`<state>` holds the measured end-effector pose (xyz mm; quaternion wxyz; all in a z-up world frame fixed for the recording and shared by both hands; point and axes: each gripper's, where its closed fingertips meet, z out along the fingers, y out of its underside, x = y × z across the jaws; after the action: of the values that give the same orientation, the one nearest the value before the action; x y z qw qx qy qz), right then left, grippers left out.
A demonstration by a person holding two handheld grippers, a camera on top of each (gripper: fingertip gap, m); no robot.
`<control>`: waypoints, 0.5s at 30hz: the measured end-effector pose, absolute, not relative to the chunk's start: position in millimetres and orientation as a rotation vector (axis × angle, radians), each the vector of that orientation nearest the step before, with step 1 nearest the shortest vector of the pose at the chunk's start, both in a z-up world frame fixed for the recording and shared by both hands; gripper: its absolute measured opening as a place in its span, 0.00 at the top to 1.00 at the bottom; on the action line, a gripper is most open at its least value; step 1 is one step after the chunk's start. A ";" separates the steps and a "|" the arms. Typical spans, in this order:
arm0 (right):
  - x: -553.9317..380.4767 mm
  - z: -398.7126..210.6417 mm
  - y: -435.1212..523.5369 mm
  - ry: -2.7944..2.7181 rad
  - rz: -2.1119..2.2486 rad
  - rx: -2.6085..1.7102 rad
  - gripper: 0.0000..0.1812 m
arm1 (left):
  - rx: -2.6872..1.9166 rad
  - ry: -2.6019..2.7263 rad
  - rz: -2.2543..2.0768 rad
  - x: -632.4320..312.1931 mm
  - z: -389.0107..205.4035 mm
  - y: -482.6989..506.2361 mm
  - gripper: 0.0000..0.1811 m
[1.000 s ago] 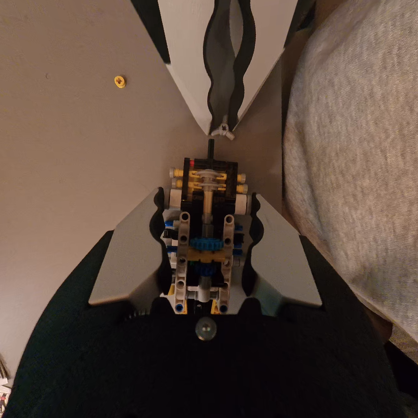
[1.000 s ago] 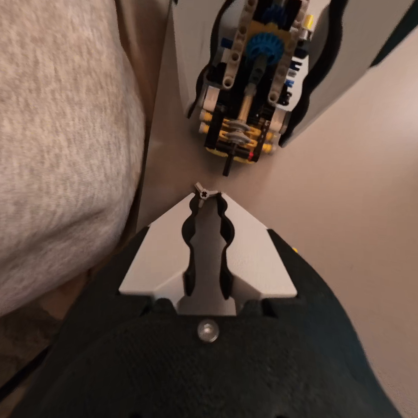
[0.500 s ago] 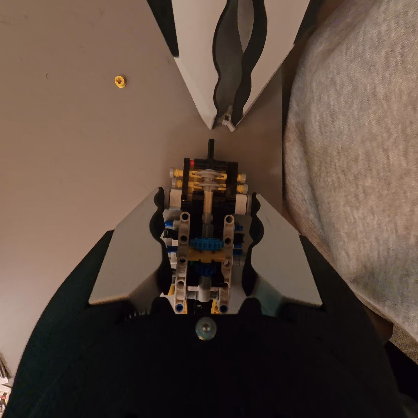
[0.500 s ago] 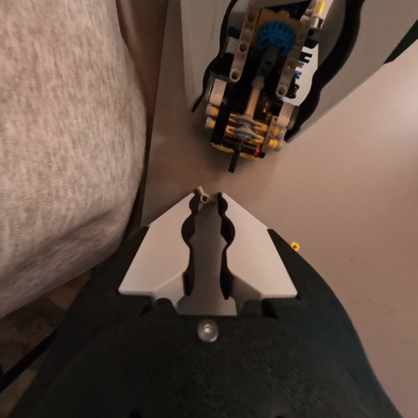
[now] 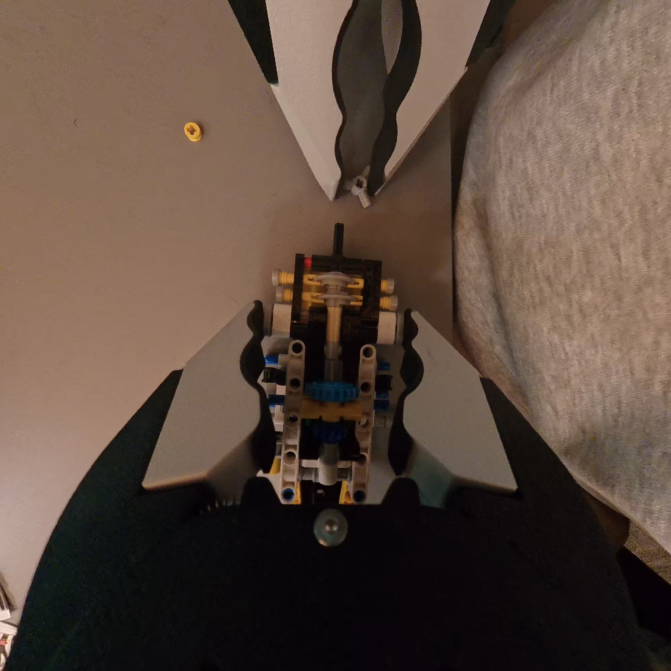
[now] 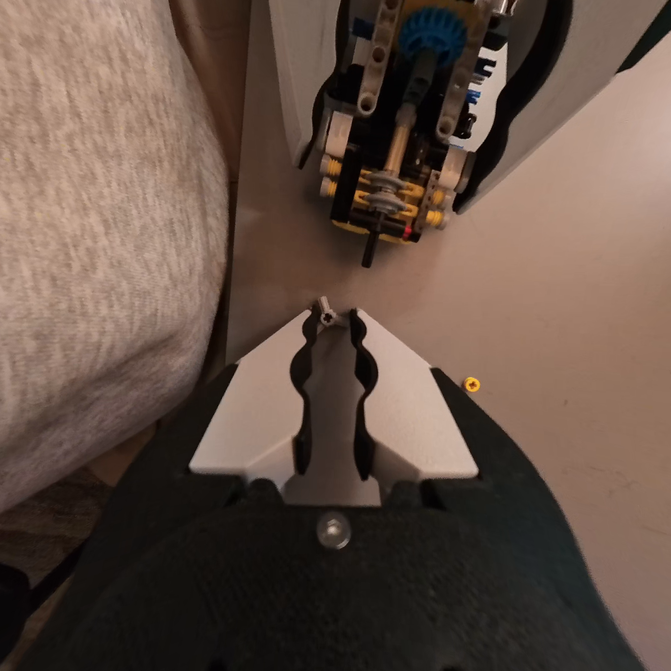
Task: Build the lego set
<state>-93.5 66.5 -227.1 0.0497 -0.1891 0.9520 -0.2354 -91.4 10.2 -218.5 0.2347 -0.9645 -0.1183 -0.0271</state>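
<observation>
The right gripper (image 6: 328, 313) is backing away from the lego model (image 5: 336, 348), so the gap to the black axle (image 5: 339, 238) sticking out the front is getting bigger. The little grey connector (image 6: 326, 315) is twisting in the tips, now sitting crooked toward one side. The model is also drifting up-frame in the right wrist view.

Probably home: plain beige tabletop (image 5: 109, 254), stray yellow lego piece (image 5: 192, 133), dim warm light.
</observation>
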 end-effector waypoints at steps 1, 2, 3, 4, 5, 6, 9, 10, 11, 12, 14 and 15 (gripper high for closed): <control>-94.0 -226.9 66.7 2.906 -0.715 -0.570 0.89 | -2.647 -0.326 -0.074 -91.5 -218.8 9.9 0.59; -94.8 -226.8 66.9 2.912 -0.714 -0.559 0.88 | -2.647 -0.327 -0.074 -91.7 -218.9 9.7 0.59; -95.2 -226.6 67.1 2.916 -0.714 -0.546 0.88 | -2.647 -0.327 -0.074 -91.8 -218.9 9.5 0.59; -95.6 -226.5 67.2 2.918 -0.716 -0.534 0.89 | -2.647 -0.328 -0.075 -91.8 -218.9 9.1 0.59; -95.9 -226.3 67.4 2.919 -0.721 -0.521 0.90 | -2.646 -0.328 -0.076 -92.1 -219.1 8.7 0.59; -96.2 -226.1 67.5 2.918 -0.725 -0.510 0.91 | -2.646 -0.328 -0.076 -92.2 -219.2 8.5 0.59; -95.9 -225.7 67.9 2.918 -0.735 -0.499 0.92 | -2.645 -0.329 -0.079 -92.9 -219.5 8.0 0.59; -95.9 -225.5 67.9 2.920 -0.737 -0.486 0.92 | -2.645 -0.329 -0.079 -92.8 -219.3 8.1 0.59; -96.0 -225.2 67.8 2.920 -0.743 -0.469 0.92 | -2.645 -0.329 -0.079 -92.7 -219.1 8.3 0.59; -96.1 -225.0 67.7 2.918 -0.753 -0.444 0.92 | -2.645 -0.329 -0.078 -92.7 -219.1 8.5 0.59; -96.3 -224.1 66.9 2.899 -0.782 -0.353 0.92 | -2.645 -0.329 -0.074 -92.9 -218.7 8.2 0.59; -96.7 -223.6 66.4 2.887 -0.803 -0.296 0.92 | -2.644 -0.326 -0.070 -92.9 -218.6 8.2 0.59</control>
<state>-96.7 66.4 -223.6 0.0650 -0.0979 0.9568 -0.2660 -92.9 8.2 -218.6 0.2360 -0.9641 -0.1188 -0.0255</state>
